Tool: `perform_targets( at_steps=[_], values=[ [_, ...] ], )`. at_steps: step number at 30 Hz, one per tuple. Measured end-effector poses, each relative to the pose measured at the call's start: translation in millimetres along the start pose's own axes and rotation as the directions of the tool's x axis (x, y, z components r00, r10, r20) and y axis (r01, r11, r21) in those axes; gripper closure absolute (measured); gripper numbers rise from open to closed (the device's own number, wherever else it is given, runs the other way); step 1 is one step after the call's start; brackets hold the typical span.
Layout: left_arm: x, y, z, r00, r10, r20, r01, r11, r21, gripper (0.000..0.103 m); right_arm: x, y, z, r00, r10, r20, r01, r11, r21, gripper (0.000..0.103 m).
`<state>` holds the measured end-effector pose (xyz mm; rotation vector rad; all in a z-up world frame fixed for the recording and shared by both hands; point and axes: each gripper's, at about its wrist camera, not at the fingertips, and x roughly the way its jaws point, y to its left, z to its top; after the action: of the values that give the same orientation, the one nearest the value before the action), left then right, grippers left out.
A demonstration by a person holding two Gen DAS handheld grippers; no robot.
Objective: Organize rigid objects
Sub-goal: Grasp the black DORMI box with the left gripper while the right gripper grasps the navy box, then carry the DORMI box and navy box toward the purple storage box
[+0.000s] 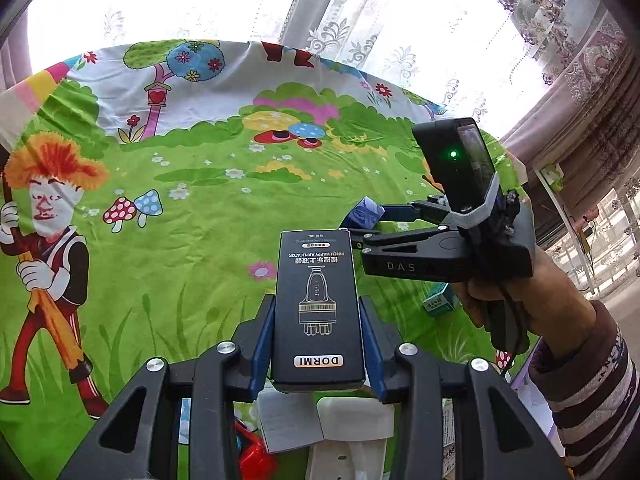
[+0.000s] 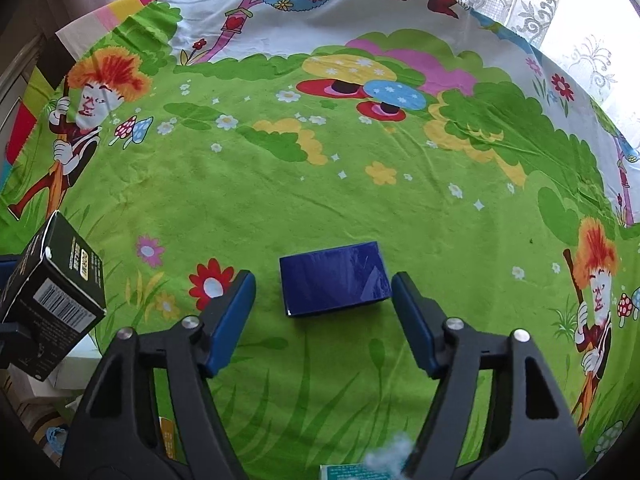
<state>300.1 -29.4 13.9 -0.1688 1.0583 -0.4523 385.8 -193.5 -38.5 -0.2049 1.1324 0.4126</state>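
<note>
Left wrist view: my left claw (image 1: 318,334) pinches a tall black box (image 1: 318,308) by its long sides, blue pads pressed flat against it, the "DORMI" label at the near end. The box is lifted above the green cartoon tablecloth (image 1: 180,240). To the right, my right hand (image 1: 516,296), in a striped sleeve, holds the right claw (image 1: 360,226), which points left toward a small blue box (image 1: 366,210) just beyond the black box's far end. A small green-and-white carton (image 1: 438,300) lies on the cloth under that hand. Below my left claw, near the bottom edge, I see white packaging (image 1: 352,432) and something red (image 1: 256,460).

Right wrist view: my right claw (image 2: 323,302) is spread, its blue pads on either side of the blue box (image 2: 334,278), clear of it on both sides. The blue box lies flat on the tablecloth (image 2: 320,184), near the middle. At the left edge the black box (image 2: 52,292) hangs tilted, barcode end toward me, with white packaging (image 2: 78,364) below it. A teal carton edge (image 2: 344,472) shows at the near bottom.
</note>
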Motion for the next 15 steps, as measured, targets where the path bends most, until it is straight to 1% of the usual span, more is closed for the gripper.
perform_targets(
  at_steps=[1, 4, 7, 9, 15],
  values=[
    [0.6, 0.0, -1.8, 1.000, 0.003, 0.000, -0.003, 1.000, -0.004, 0.063, -0.8, -0.3, -0.6, 1.000, -0.004, 0.003, 0.004, 1.000, 0.008, 0.046],
    [-0.5, -0.6, -7.0, 1.000, 0.028, 0.009, -0.028, 1.000, -0.014, 0.063, -5.2, 0.4, -7.0, 1.000, -0.013, 0.003, 0.013, 1.000, 0.020, 0.046],
    [-3.6, -1.7, -14.5, 0.999, 0.047, 0.023, -0.046, 0.998, -0.032, 0.063, -17.3, 1.5, -18.6, 1.000, -0.011, 0.021, 0.010, 0.999, 0.050, 0.046],
    [-7.5, -3.1, -19.9, 0.998, 0.049, 0.030, -0.048, 0.998, -0.042, 0.063, -28.1, 4.2, -27.9, 0.999, -0.005, 0.036, 0.003, 0.998, 0.066, 0.046],
    [-25.4, -14.1, -37.8, 0.997, 0.050, 0.063, -0.047, 0.997, -0.055, 0.063, -71.1, 15.7, -61.7, 0.993, -0.028, 0.112, 0.017, 0.995, 0.096, 0.046]
  ],
)
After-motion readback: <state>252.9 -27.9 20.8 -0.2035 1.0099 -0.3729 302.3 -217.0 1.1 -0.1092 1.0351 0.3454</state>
